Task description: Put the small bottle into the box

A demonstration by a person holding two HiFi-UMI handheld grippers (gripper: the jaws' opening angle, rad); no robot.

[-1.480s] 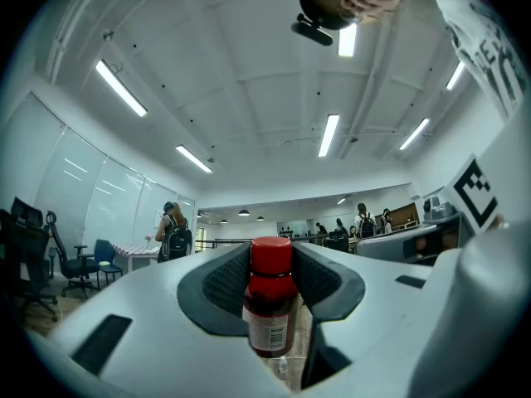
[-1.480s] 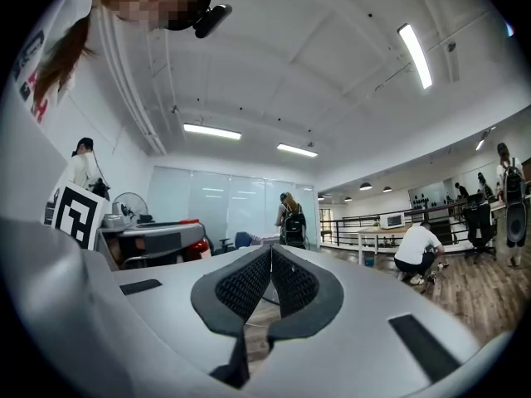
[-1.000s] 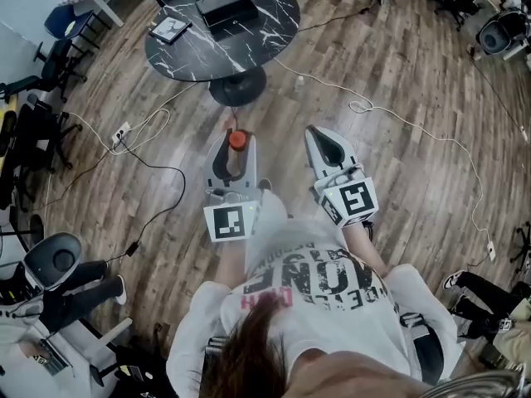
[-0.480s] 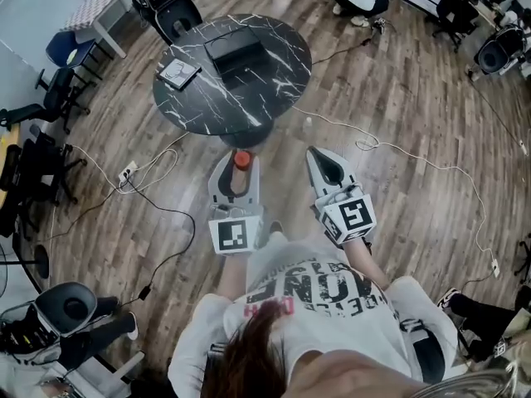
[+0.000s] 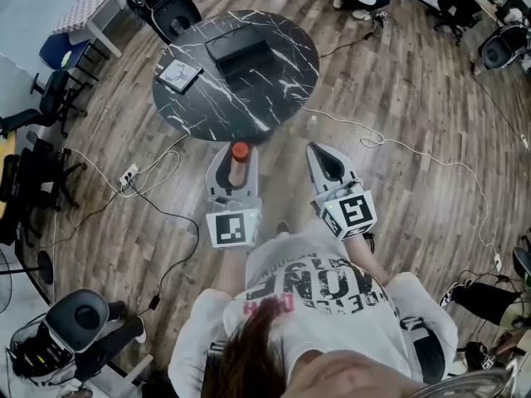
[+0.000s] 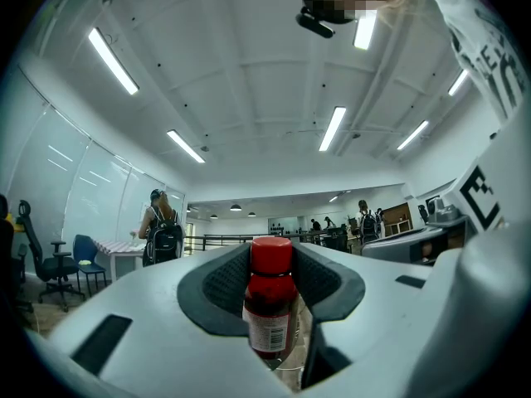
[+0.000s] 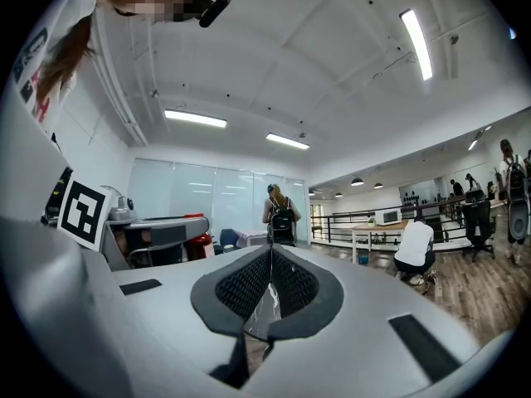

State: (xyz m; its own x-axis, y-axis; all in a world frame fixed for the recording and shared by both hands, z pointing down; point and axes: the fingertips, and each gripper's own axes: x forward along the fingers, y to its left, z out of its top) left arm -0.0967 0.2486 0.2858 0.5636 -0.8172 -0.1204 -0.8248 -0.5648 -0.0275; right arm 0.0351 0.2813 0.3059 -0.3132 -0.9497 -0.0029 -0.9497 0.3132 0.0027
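A small dark bottle with a red cap (image 5: 239, 161) stands upright between the pads of my left gripper (image 5: 236, 156), which is shut on it. The left gripper view shows the same bottle (image 6: 269, 303) with its label, pinched between the black pads. My right gripper (image 5: 325, 157) is beside it, shut with nothing in it; its pads (image 7: 249, 284) meet in the right gripper view. Both grippers hover over the wooden floor, just short of the round black marble table (image 5: 274, 98). An open black box (image 5: 239, 54) rests on the table's far half.
A small flat square object (image 5: 179, 75) lies on the table's left side. White and black cables (image 5: 149, 172) and a power strip (image 5: 129, 175) trail over the floor. Office chairs (image 5: 50, 98) stand at the left. People stand farther back in the room.
The table and box have come nearer to the grippers as the person steps forward. The left gripper still holds the bottle; the right stays shut.
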